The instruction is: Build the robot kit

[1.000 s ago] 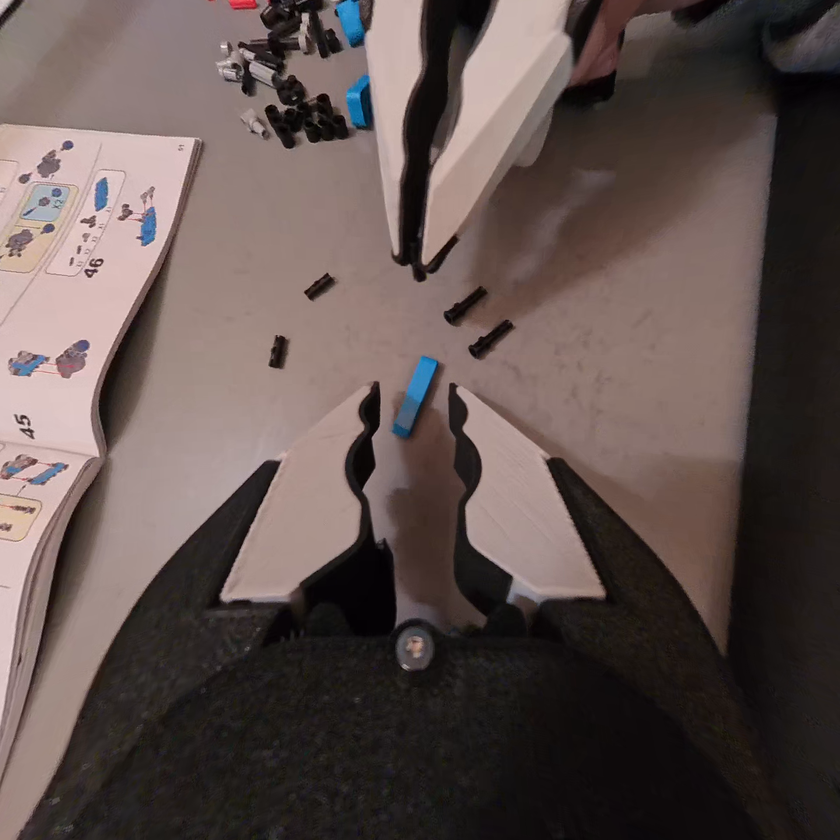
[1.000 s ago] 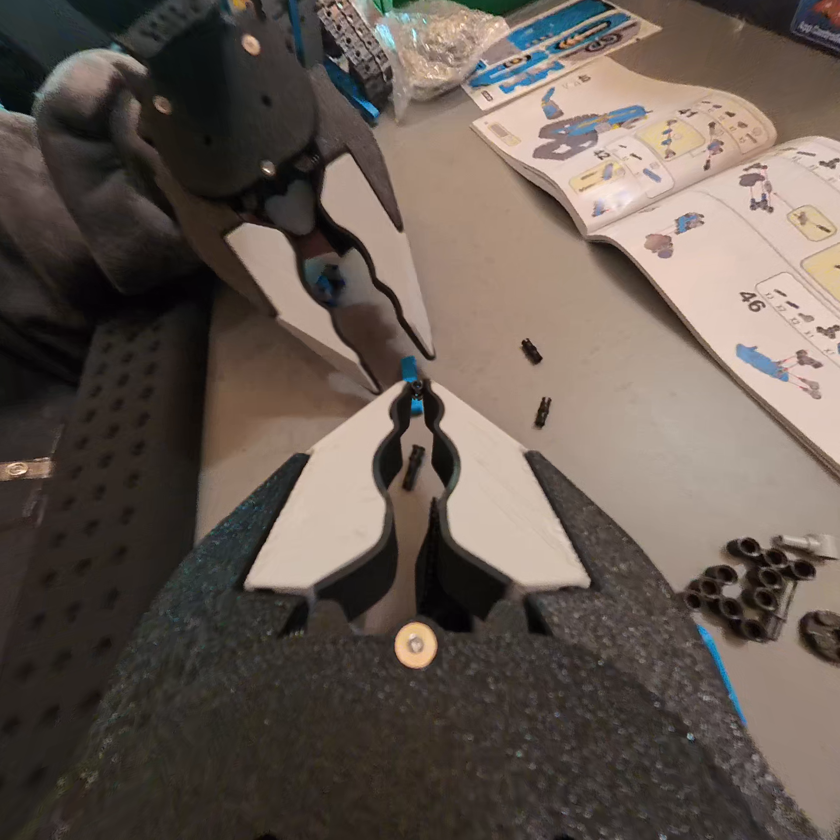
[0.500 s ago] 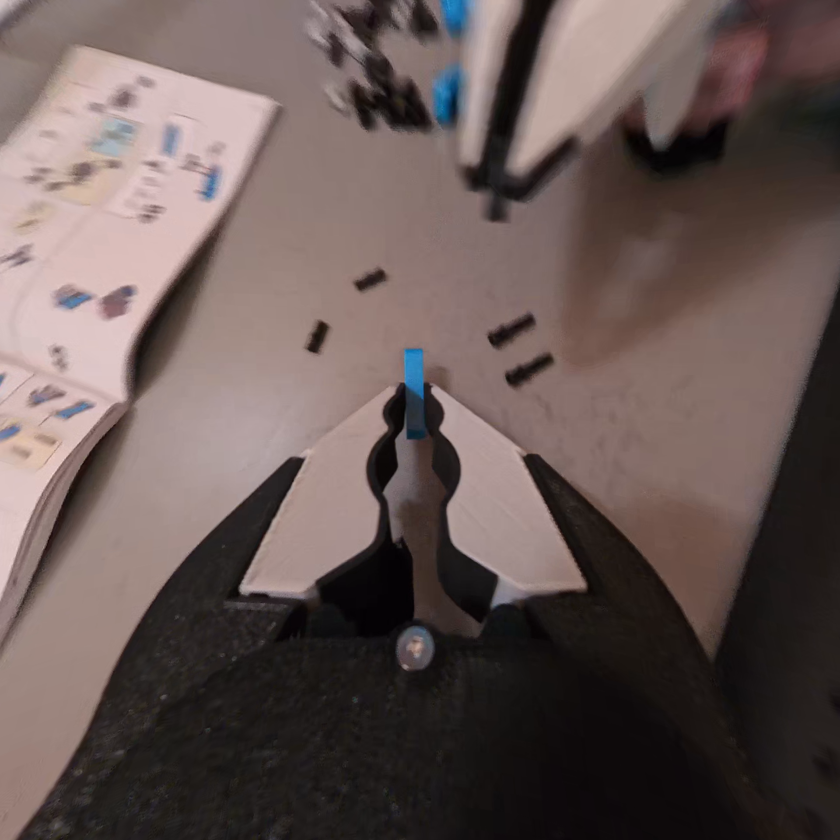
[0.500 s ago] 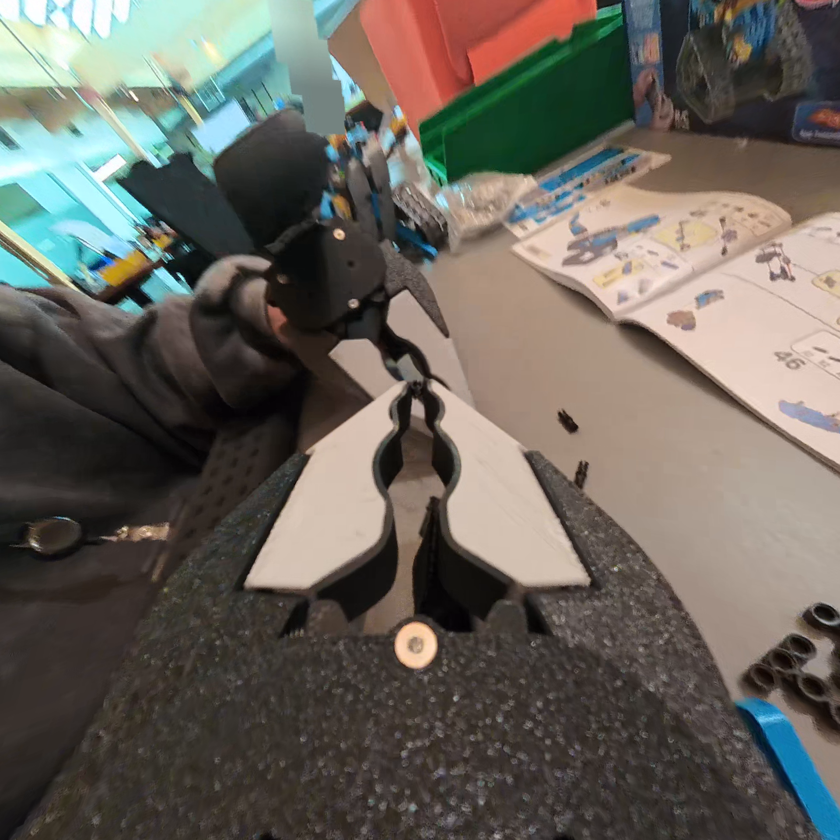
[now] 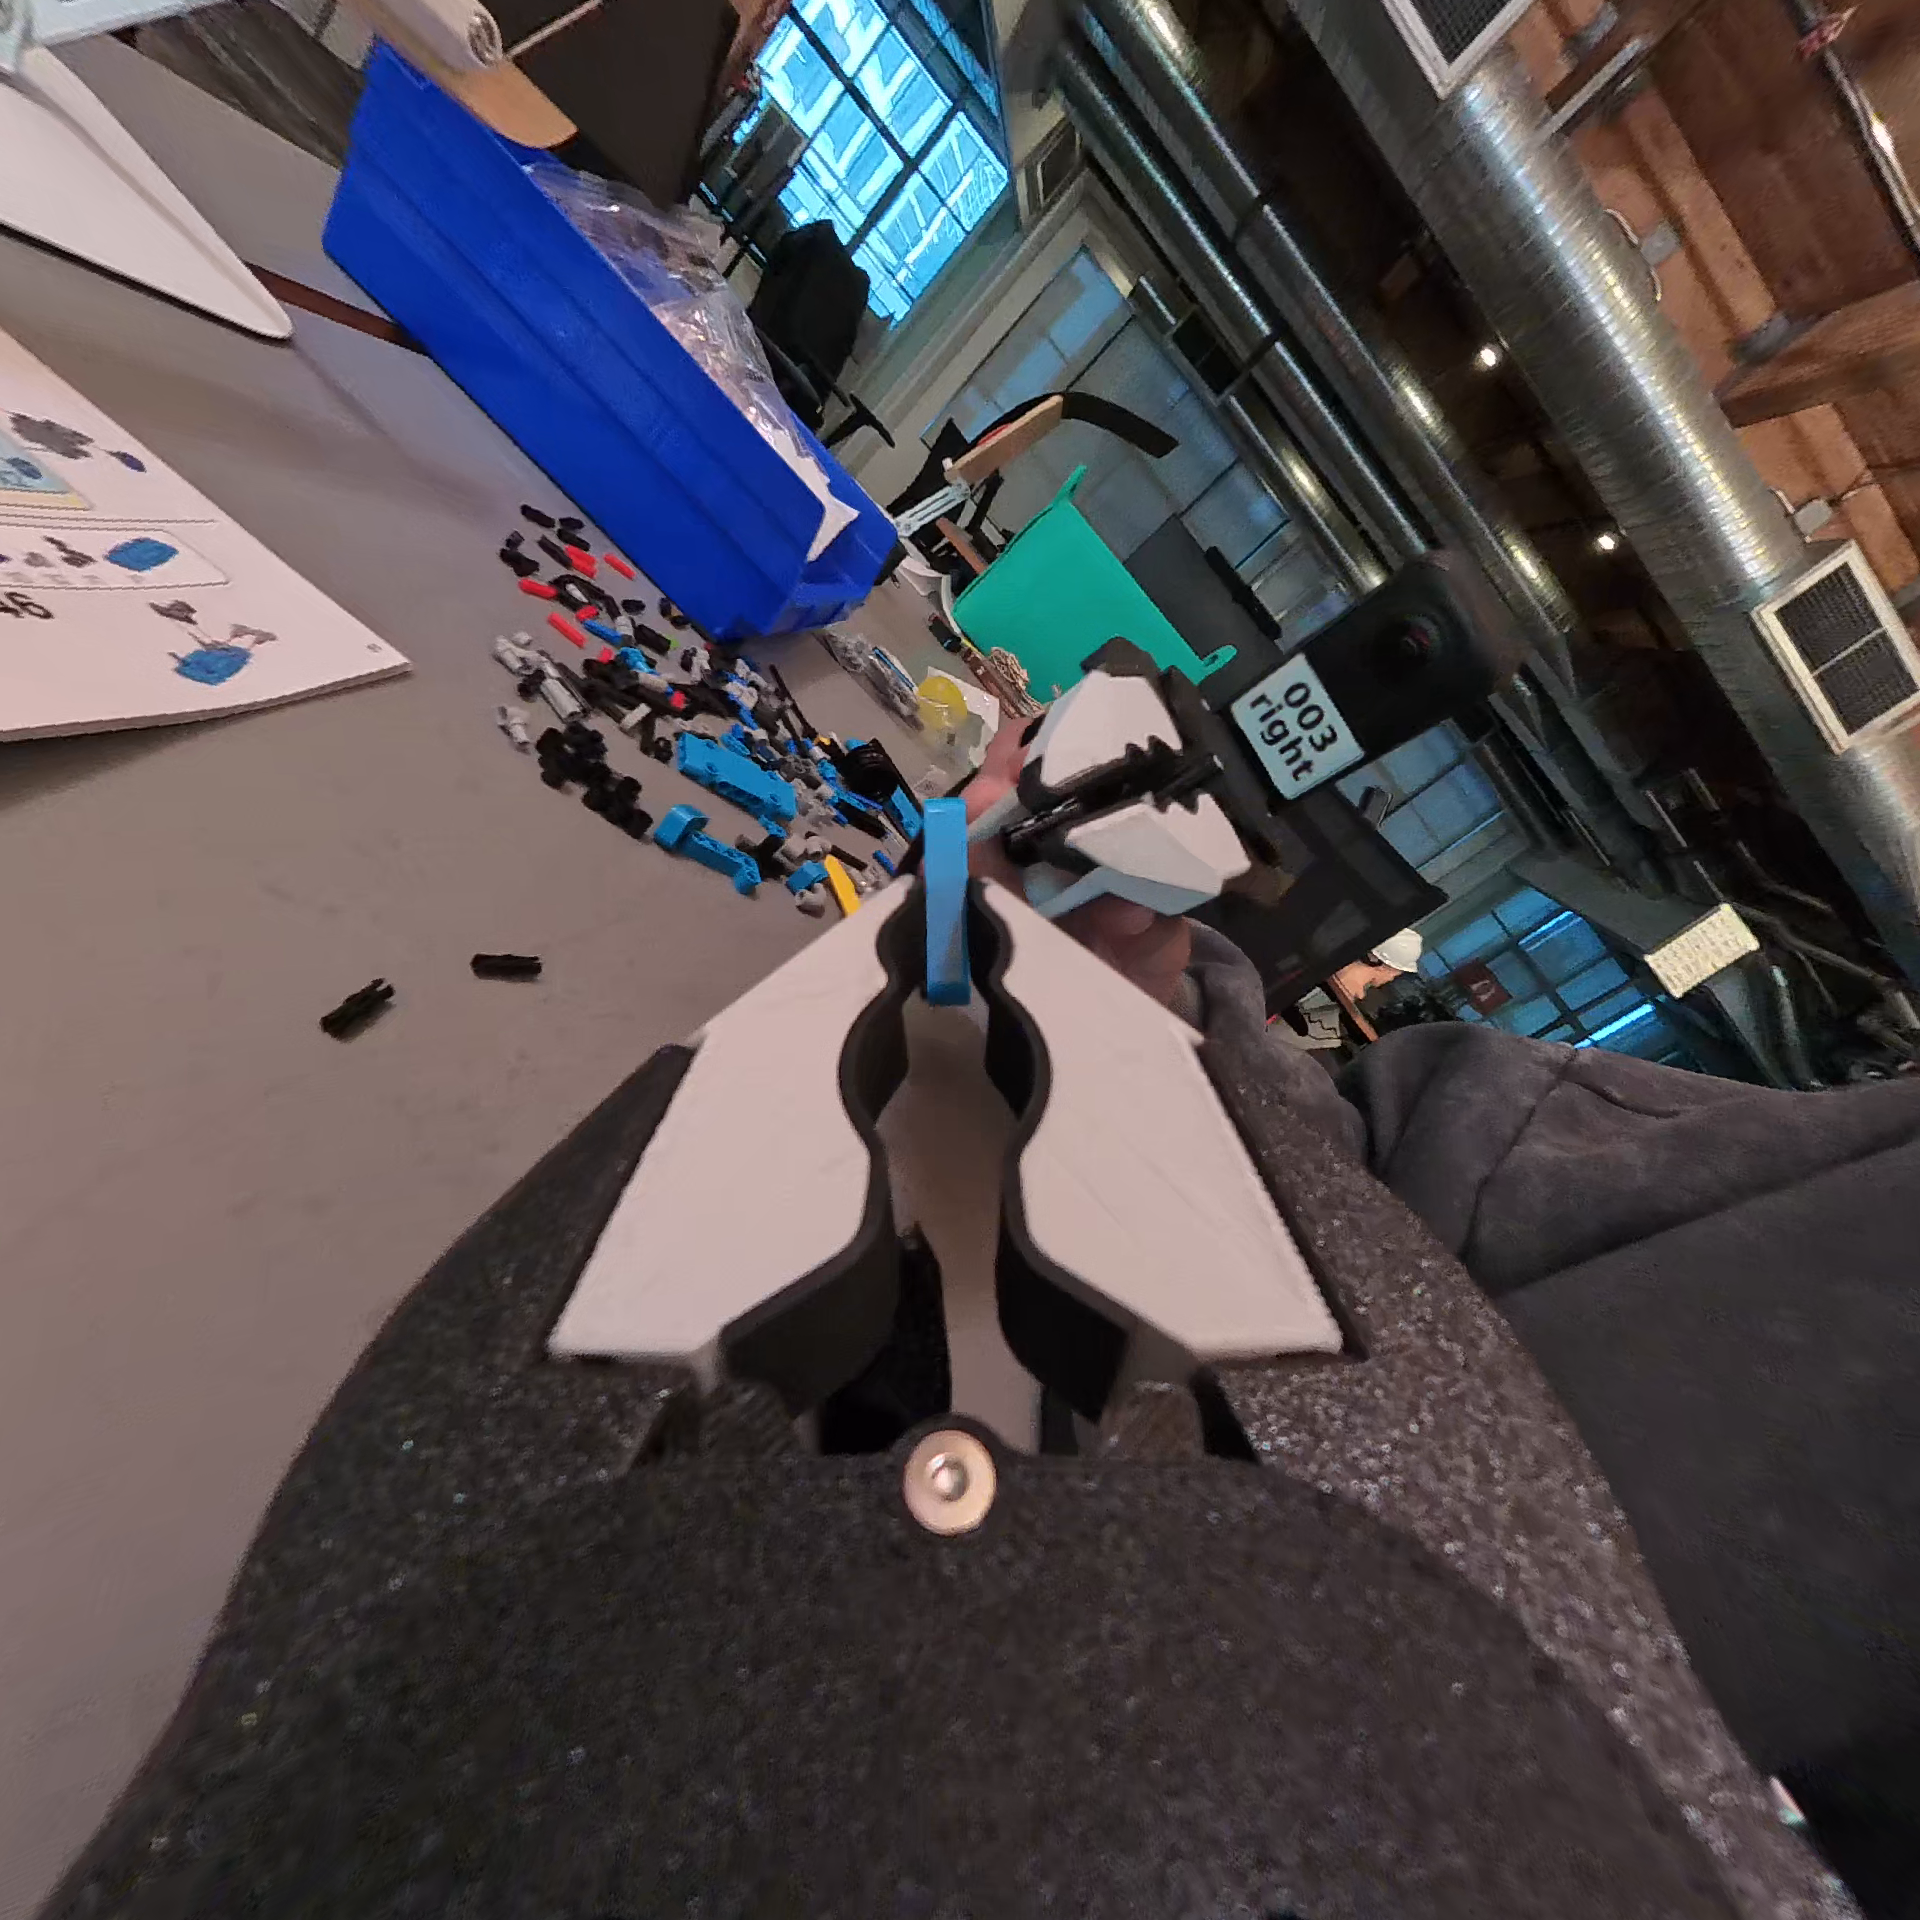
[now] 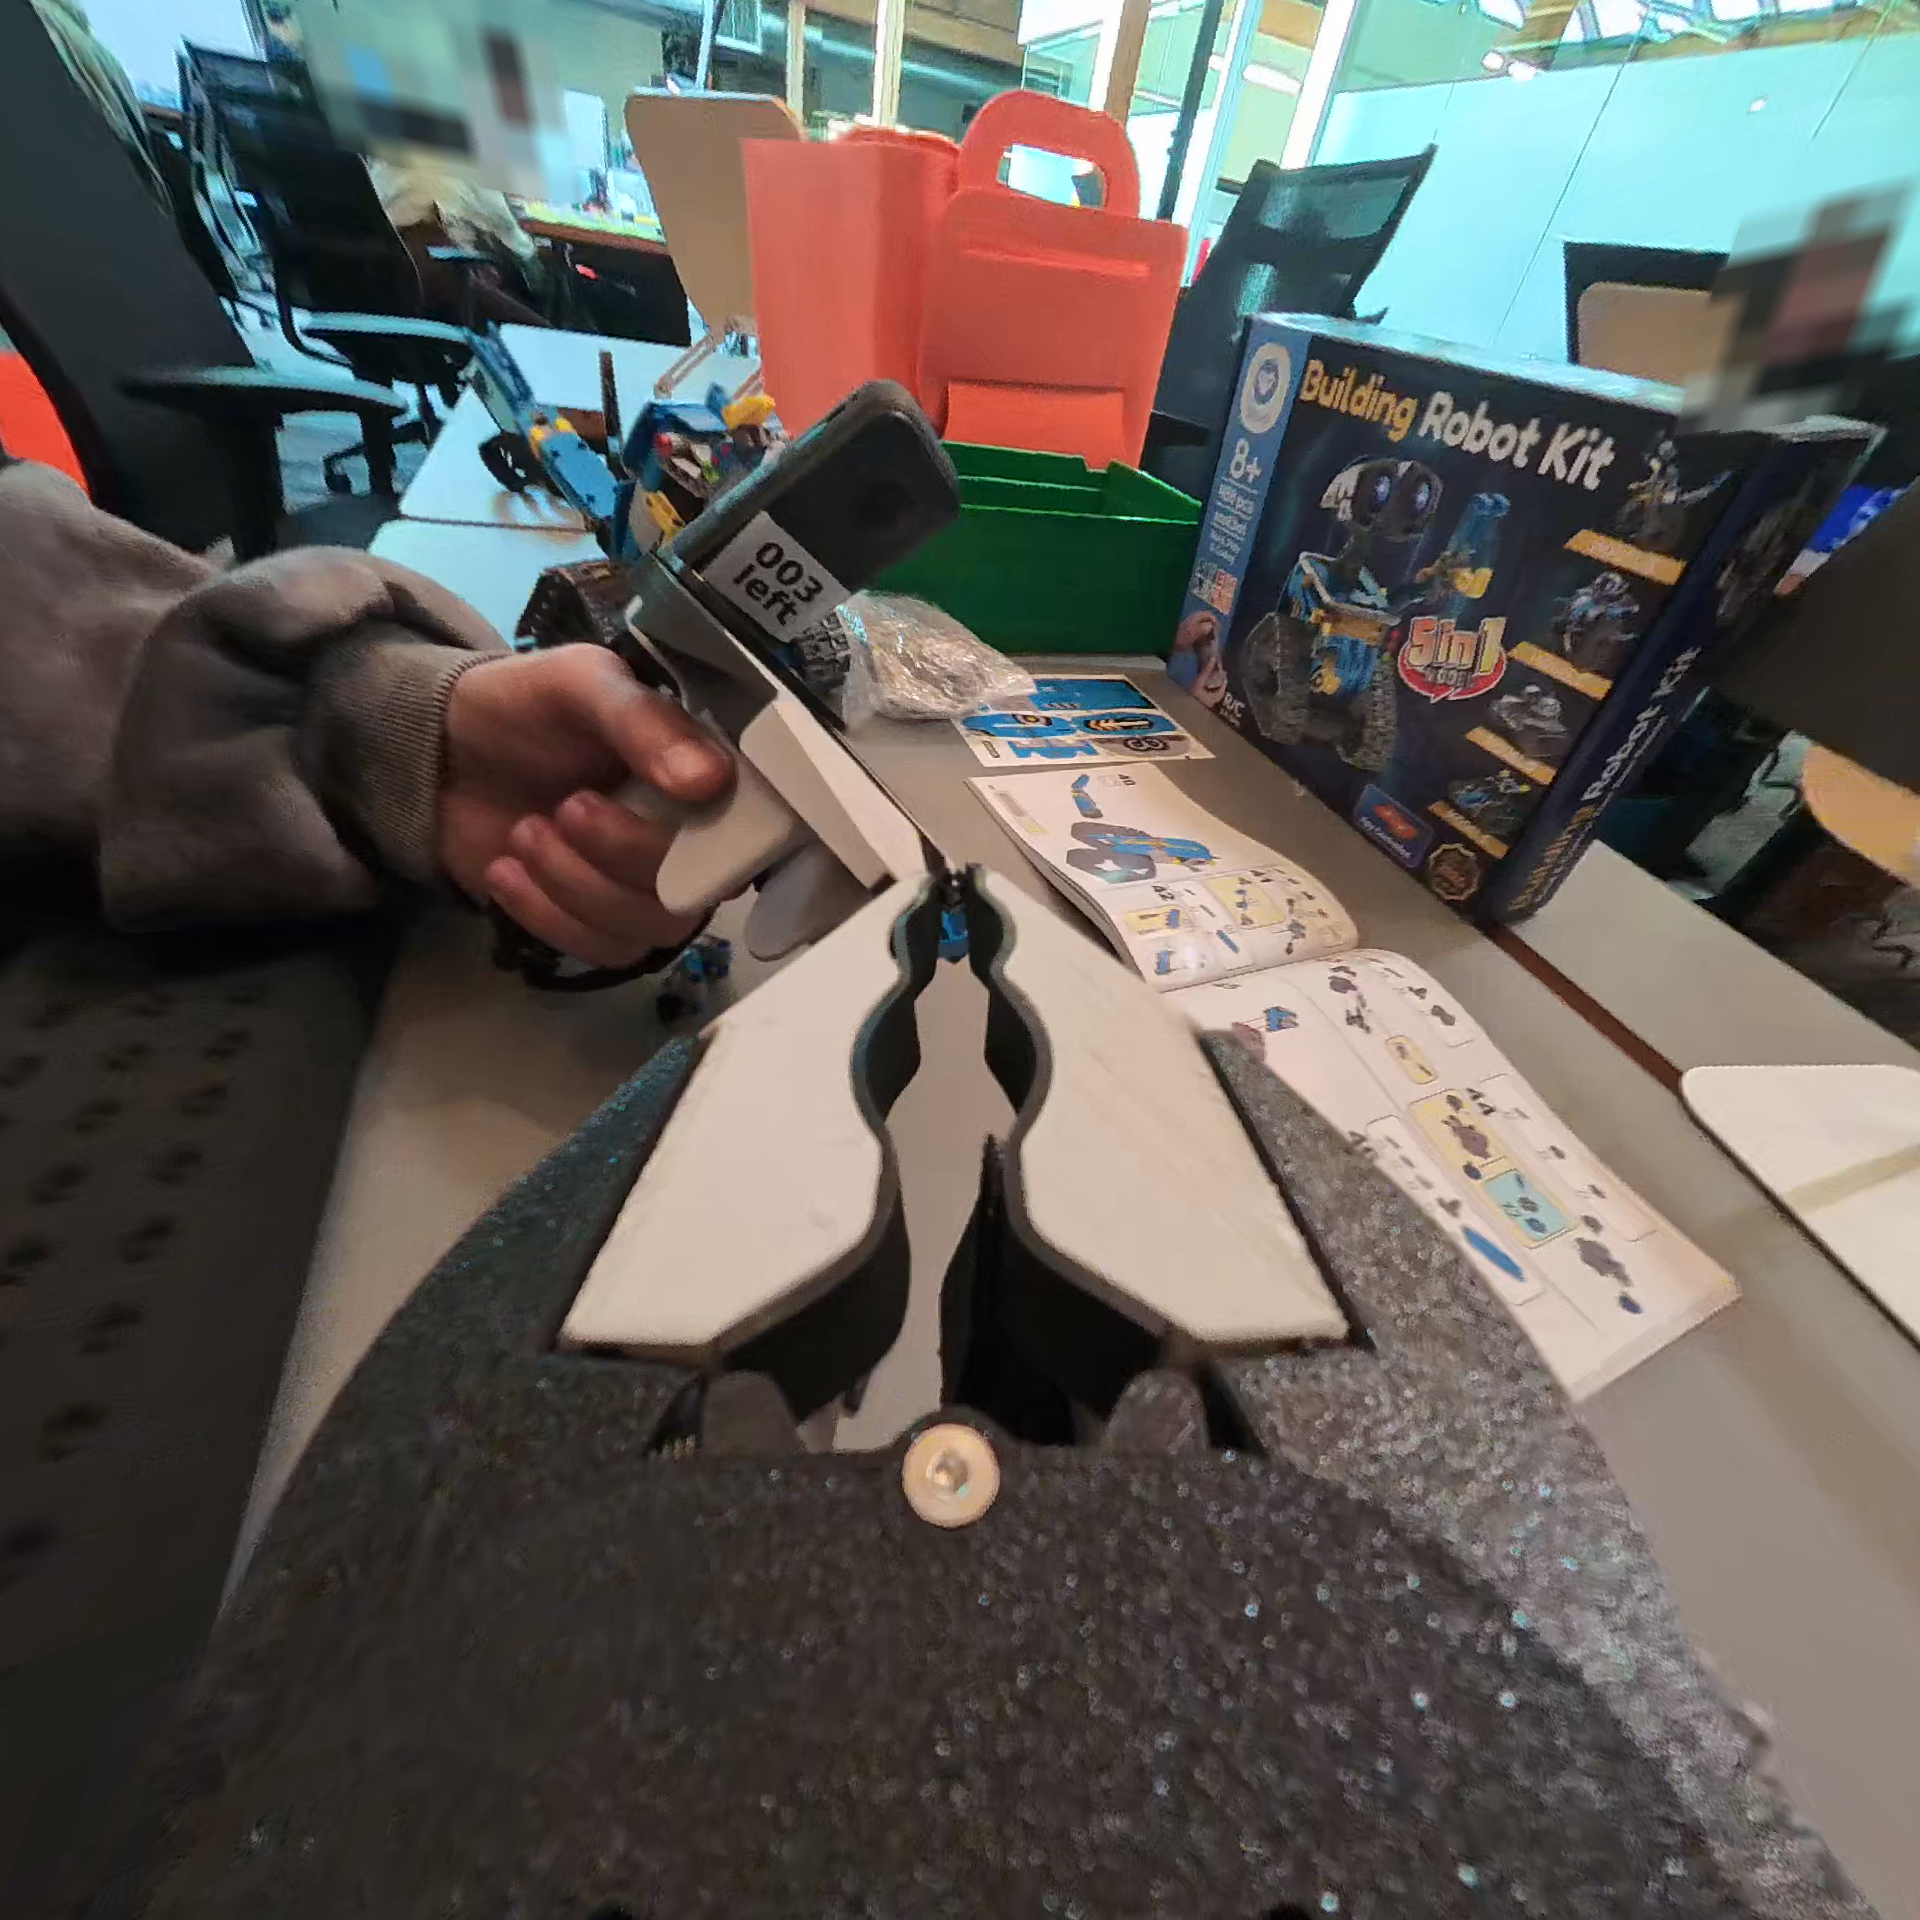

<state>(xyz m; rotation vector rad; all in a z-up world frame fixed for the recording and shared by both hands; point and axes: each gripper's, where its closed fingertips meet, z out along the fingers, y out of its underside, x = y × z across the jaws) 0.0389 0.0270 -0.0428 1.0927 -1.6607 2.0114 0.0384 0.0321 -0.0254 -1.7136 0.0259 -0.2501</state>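
The left wrist view alone shows the loose parts pile (image 5: pixel 707 738) at 11 o'clock on the grey table (image 5: pixel 208 1143), the blue bin (image 5: pixel 582 384) behind it, and 2 black pins (image 5: pixel 358 1008) lying apart at 9 o'clock. The right wrist view alone shows the kit box (image 6: pixel 1475 623) at 2 o'clock, the orange bag (image 6: pixel 956 291), the green tray (image 6: pixel 1049 551) and the open instruction booklet (image 6: pixel 1403 1101) at 3 o'clock.

The left gripper (image 5: pixel 945 925) has its jaws narrowed onto a blue beam (image 5: pixel 945 904), a short flat piece with rounded ends, standing upright at the fingertips and lifted clear of the table. The right gripper (image 6: pixel 954 899) has its jaws nearly together, pinching a thin black pin (image 6: pixel 951 883) at the tips; in the left wrist view that pin points at the beam's upper end, though whether they touch I cannot tell.
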